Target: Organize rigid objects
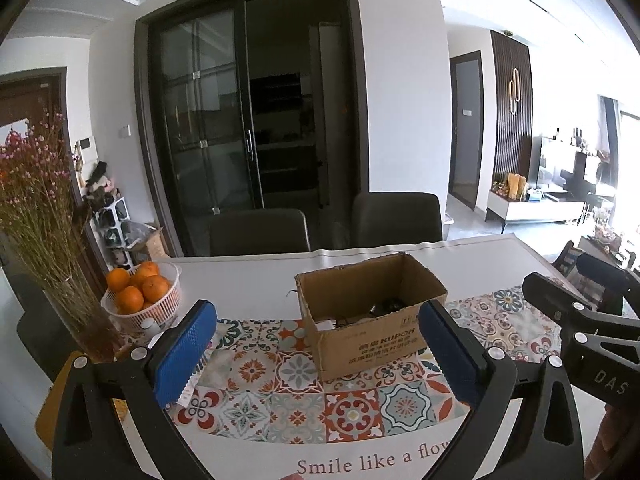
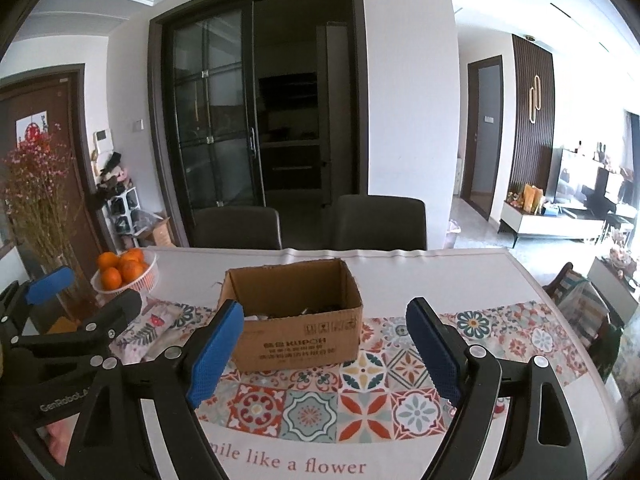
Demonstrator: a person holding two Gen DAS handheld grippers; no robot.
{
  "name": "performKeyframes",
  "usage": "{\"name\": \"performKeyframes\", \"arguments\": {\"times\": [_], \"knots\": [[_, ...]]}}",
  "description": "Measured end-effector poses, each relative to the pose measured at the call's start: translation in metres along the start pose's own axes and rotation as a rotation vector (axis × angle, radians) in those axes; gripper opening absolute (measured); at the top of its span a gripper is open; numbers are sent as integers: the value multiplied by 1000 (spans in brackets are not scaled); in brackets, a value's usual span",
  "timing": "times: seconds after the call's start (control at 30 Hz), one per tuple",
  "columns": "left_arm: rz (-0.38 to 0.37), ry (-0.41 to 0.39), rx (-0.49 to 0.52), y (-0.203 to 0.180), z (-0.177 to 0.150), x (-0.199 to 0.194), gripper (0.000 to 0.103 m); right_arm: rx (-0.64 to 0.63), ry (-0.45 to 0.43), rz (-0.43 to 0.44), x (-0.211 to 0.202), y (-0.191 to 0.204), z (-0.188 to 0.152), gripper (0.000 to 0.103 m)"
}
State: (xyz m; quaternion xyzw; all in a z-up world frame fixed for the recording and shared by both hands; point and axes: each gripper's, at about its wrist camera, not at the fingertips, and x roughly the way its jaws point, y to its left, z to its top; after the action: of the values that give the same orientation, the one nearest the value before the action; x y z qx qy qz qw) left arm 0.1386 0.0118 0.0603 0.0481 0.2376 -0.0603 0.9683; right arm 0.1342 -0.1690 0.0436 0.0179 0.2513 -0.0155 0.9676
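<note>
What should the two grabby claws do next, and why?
Probably pull both back a little and look for leftovers. The left gripper and right gripper are both open and empty, hovering apart from the cardboard box, which already has some dark things inside. On the tiled cloth near the claws nothing rigid is left to pick up.
</note>
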Motion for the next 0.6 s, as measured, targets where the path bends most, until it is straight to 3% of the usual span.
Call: {"name": "performKeyframes", "arguments": {"times": [0.6], "knots": [[-7,-7,3,-1,3,-3,103,-3,-12,-7,-5,-3,1,84]]}}
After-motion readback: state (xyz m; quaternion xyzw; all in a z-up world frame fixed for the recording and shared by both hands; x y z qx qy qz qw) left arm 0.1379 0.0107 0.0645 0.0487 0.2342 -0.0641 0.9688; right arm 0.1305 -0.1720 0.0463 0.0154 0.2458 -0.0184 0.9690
